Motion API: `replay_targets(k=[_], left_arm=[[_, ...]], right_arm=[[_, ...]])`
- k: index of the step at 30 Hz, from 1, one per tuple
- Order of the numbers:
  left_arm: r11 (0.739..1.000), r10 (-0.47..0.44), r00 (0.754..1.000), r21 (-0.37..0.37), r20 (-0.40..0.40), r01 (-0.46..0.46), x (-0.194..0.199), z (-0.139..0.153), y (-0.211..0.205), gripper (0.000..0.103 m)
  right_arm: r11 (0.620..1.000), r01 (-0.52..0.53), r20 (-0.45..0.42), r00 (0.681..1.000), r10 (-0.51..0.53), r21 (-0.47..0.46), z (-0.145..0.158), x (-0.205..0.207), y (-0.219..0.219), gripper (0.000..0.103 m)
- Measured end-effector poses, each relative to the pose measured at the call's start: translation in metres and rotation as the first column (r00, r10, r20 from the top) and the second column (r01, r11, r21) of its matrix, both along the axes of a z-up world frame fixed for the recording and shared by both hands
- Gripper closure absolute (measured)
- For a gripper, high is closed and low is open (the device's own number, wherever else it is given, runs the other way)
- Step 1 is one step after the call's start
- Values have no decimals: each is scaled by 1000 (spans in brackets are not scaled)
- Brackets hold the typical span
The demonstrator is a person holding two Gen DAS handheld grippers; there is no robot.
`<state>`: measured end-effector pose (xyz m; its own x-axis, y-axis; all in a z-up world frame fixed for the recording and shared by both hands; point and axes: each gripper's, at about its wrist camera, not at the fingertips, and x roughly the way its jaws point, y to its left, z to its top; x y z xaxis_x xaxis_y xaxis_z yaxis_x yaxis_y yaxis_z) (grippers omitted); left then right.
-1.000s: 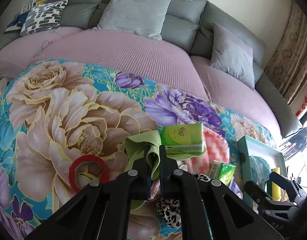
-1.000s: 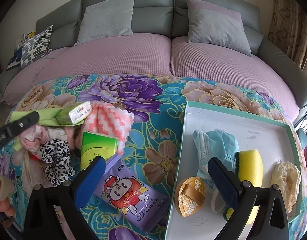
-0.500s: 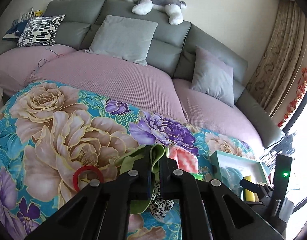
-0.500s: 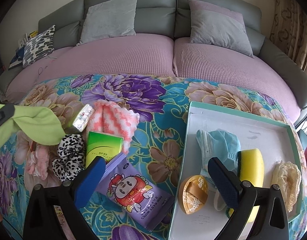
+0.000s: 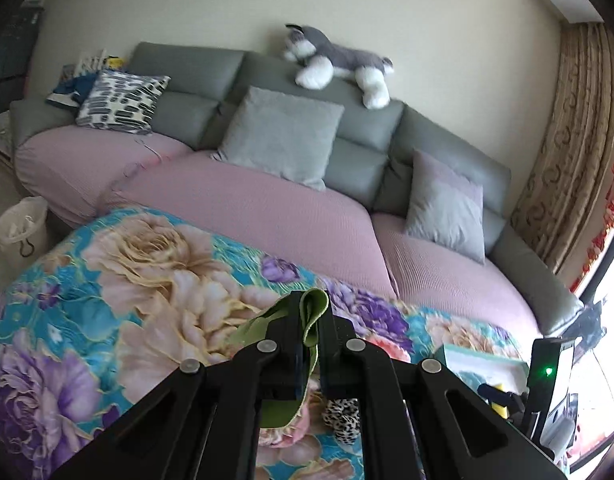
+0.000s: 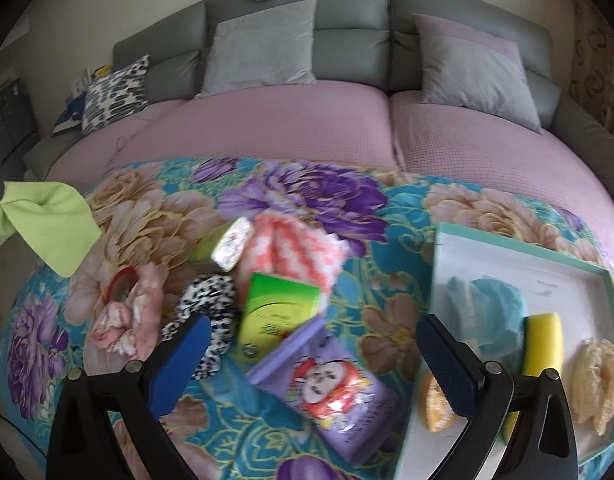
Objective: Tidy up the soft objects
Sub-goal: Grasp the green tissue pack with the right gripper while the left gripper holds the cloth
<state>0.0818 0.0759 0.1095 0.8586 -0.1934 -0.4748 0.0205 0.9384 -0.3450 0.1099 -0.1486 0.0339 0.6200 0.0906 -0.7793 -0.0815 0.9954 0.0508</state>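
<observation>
The left gripper (image 5: pixel 310 322) is clamped on the green cloth (image 6: pixel 43 220), which now hangs higher, at the frame's left edge, clear of the pile. Light and limp, it drapes; a bunched fold suits gripping. The right gripper (image 6: pixel 313 344) gapes wide, seemingly empty, by the tray (image 6: pixel 519 246).

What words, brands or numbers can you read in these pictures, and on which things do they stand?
None can be read.
Purple wipes pack: print below the cartoon face, too blurred.
Green tissue pack: print, too blurred.
Small silver pack: pattern only, too blurred.
</observation>
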Motion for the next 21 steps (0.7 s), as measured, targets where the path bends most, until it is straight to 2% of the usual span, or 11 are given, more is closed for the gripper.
replay_targets(k=[6, 10, 21], left_arm=[[997, 74, 997, 14, -15, -74, -5, -3, 18, 98], [994, 105, 994, -5, -39, -105, -5, -11, 32, 98], [993, 109, 990, -38, -85, -112, -2, -26, 45, 98]], right_arm=[[1000, -5, -58, 998, 6, 18, -19, 7, 11, 0], [999, 15, -79, 997, -13, 28, -29, 10, 7, 0], [1000, -12, -65, 998, 11, -21, -31, 12, 15, 0]])
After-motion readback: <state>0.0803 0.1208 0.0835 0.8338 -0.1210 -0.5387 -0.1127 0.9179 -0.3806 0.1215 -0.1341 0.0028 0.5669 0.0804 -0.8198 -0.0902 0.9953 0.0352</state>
